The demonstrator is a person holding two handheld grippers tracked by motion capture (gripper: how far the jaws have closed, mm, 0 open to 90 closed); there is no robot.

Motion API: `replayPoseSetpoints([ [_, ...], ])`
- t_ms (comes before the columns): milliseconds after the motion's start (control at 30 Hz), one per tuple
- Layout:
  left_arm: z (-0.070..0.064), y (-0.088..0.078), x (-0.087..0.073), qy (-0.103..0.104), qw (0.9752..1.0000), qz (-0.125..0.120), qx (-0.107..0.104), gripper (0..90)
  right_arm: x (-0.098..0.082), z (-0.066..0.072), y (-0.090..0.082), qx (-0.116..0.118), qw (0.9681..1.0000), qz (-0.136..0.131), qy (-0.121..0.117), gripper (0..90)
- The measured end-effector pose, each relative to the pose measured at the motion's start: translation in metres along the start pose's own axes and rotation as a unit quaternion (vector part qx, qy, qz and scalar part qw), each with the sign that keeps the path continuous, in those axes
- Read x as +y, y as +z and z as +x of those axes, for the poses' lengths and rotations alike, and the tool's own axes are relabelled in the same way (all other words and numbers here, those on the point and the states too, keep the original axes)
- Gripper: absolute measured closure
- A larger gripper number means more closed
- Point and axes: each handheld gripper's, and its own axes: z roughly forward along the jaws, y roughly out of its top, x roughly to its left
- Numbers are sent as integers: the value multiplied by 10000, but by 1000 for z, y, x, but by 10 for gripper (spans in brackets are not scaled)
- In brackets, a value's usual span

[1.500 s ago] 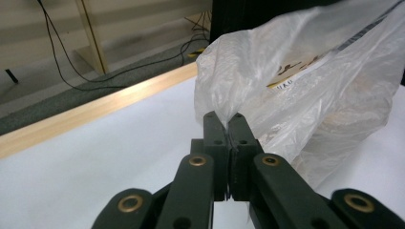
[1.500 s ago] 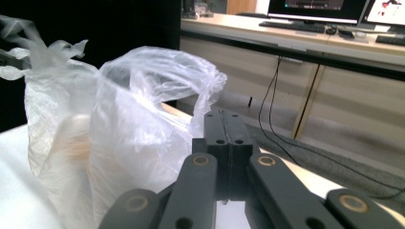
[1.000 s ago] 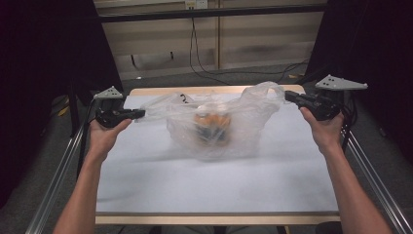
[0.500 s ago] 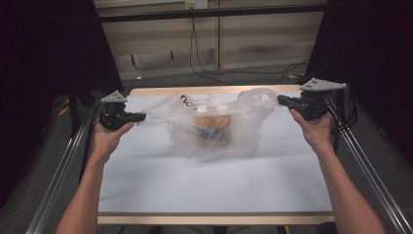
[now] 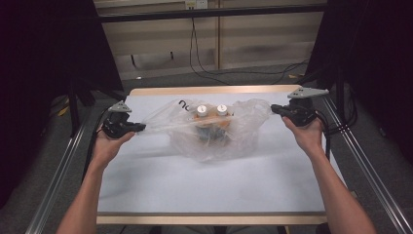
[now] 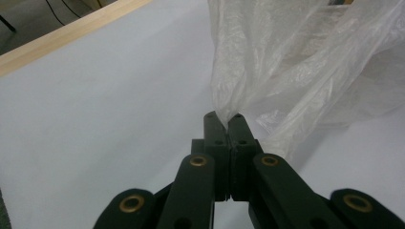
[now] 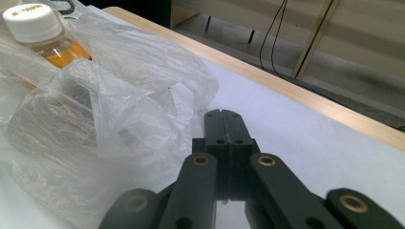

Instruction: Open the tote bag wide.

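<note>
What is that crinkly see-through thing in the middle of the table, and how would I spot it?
Start at the white-topped table with a pale wooden rim. At its far middle lies a crumpled clear thin plastic bag. Unlike anything else there, it is see-through, with two white-capped bottles of orange liquid inside.

**Pale surface in a dark-curtained room**

A white-covered surface (image 5: 209,190) with a light wooden edge stands between metal rails (image 5: 58,180). Black curtains (image 5: 44,53) hang on both sides. Behind, a beige panelled wall (image 5: 253,44) with dangling black cables (image 5: 204,58); grey floor (image 5: 160,80).
</note>
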Motion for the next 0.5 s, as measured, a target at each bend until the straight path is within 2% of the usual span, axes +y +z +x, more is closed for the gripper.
replayPoseSetpoints([
  [67,1,4,-2,-48,10000,41,-69,895,-1,-1,1,-1,10000,10,3,900],
  [233,-4,19,-3,155,9987,477,-32,894,-5,-1,3,-12,9998,164,-109,900],
  [500,-7,27,-5,206,9978,629,-47,894,-22,-4,7,3,9994,356,-25,900],
])
